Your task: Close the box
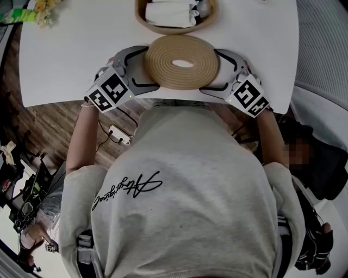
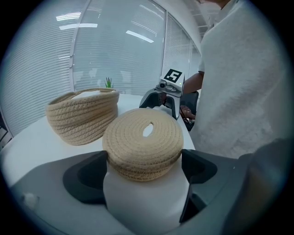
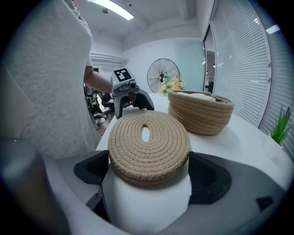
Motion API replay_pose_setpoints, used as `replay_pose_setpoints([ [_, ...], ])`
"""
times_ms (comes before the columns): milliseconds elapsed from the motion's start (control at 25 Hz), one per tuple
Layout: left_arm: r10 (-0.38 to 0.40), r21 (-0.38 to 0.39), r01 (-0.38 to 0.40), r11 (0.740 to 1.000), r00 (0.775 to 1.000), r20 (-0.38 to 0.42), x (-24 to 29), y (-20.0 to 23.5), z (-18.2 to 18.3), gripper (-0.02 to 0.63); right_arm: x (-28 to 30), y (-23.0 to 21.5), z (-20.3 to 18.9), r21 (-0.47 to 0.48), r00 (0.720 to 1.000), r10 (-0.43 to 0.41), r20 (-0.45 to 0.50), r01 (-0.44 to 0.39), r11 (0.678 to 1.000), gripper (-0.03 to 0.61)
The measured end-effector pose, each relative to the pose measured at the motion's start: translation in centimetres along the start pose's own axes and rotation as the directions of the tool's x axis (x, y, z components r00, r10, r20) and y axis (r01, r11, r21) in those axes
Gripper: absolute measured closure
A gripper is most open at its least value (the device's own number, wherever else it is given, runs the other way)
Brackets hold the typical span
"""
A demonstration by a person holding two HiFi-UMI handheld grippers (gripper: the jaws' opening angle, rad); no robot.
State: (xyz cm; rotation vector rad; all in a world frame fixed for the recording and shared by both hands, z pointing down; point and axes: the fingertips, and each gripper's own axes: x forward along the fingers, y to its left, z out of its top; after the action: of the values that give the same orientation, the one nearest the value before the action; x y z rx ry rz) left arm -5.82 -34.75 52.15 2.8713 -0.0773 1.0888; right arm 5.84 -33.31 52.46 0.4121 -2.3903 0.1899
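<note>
A round woven rope lid (image 1: pixel 182 61) lies flat on the white table (image 1: pixel 81 54) near its front edge. Behind it stands the open woven basket (image 1: pixel 142 21) with white things inside. My left gripper (image 1: pixel 151 67) hugs the lid's left side and my right gripper (image 1: pixel 211 71) its right side. In the left gripper view the lid (image 2: pixel 143 142) sits between the wide-spread jaws of the left gripper (image 2: pixel 144 165). The right gripper view shows the same: the lid (image 3: pixel 149 147) lies between the spread jaws of the right gripper (image 3: pixel 149 172). I see no pad pressing into the rope.
The basket (image 3: pixel 200 110) stands a short way beyond the lid. Yellow flowers (image 1: pixel 46 13) lie at the table's far left corner. A small green plant (image 3: pixel 280 124) and a floor fan (image 3: pixel 163 75) show further off. The person's body is close against the table's front edge.
</note>
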Motion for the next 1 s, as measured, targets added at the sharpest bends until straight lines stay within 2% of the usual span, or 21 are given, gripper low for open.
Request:
replay_pose_setpoints([
  [360,-0.009,-0.012,0.009,1.0,1.0,-0.006,-0.5,-0.3,0.3,0.118,-0.4,0.4,0.7,0.012,1.0,0.009,0.02,-0.009,1.0,0.037],
  [1000,0.018,-0.016,-0.016,1.0,0.995,0.099,-3.7,-0.8,4.3,0.12,-3.6,0.5,3.7,0.013,0.994,0.021,0.111,-0.022,1.0,0.037],
])
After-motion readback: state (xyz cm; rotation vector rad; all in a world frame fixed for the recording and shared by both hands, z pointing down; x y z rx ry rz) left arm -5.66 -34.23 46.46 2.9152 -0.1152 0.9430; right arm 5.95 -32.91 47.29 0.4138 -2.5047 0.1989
